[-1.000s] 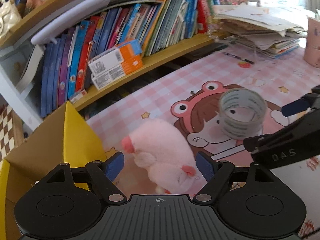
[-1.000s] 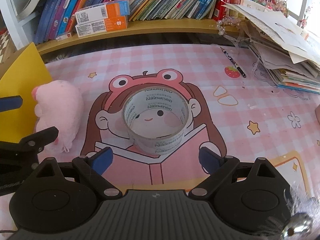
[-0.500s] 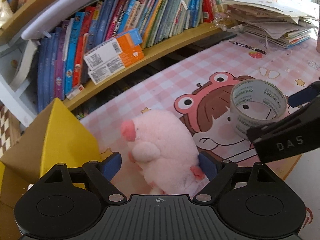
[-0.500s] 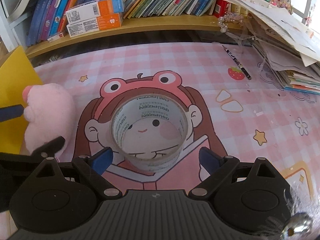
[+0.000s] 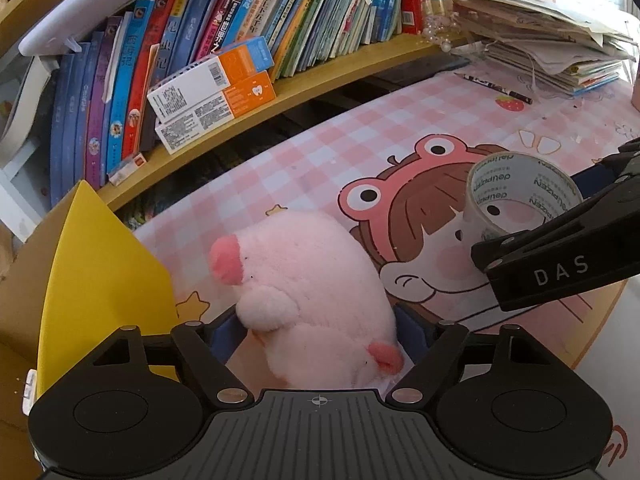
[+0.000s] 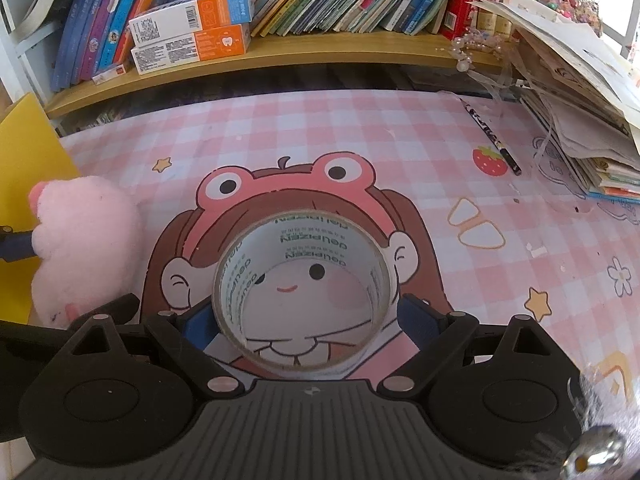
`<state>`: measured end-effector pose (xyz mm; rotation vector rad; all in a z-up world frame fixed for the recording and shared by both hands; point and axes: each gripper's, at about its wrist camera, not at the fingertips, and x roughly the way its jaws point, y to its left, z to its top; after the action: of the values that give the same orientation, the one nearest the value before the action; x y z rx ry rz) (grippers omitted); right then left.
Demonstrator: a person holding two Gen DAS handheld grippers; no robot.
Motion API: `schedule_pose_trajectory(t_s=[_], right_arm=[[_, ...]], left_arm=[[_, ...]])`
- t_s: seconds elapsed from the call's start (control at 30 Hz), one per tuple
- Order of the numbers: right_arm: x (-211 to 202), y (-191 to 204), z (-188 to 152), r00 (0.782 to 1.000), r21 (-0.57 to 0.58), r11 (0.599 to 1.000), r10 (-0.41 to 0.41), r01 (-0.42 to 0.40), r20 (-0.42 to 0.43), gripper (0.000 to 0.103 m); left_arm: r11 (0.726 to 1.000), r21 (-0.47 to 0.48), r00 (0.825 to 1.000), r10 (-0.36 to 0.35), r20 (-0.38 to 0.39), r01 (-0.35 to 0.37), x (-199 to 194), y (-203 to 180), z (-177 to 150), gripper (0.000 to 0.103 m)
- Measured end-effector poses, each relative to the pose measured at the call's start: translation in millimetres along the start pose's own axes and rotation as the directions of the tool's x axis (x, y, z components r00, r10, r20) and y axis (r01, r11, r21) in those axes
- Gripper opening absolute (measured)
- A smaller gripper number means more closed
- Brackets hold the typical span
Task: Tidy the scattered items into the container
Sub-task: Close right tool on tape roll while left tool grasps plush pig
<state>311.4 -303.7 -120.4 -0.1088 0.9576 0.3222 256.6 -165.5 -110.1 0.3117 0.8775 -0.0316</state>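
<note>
Left tool (image 5: 318,330) closing, unclenched, around plush pig (image 5: 308,292); right tool (image 6: 302,320) straddling tape roll (image 6: 302,292), released; soft plush risking slipping.

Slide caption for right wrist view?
Right gripper straddles the tape roll on the pink checked mat, jaws open.

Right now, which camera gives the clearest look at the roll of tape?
The right wrist view: the roll of tape stands centred between that gripper's fingers, whole ring and inner print visible. In the left wrist view the roll of tape sits at the right edge, its lower part hidden behind the right gripper's black finger.
</note>
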Motion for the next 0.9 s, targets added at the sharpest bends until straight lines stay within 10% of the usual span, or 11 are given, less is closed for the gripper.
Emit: schedule_pose_trajectory(t_s=[0.9], right_arm=[[-32, -5, -15, 1.0, -0.029, 1.0, -0.007, 0.007, 0.03, 0.083]], left_arm=[[0.976, 0.026, 0.976, -0.217, 0.025, 0.217, -27, -3, -1, 0.061]])
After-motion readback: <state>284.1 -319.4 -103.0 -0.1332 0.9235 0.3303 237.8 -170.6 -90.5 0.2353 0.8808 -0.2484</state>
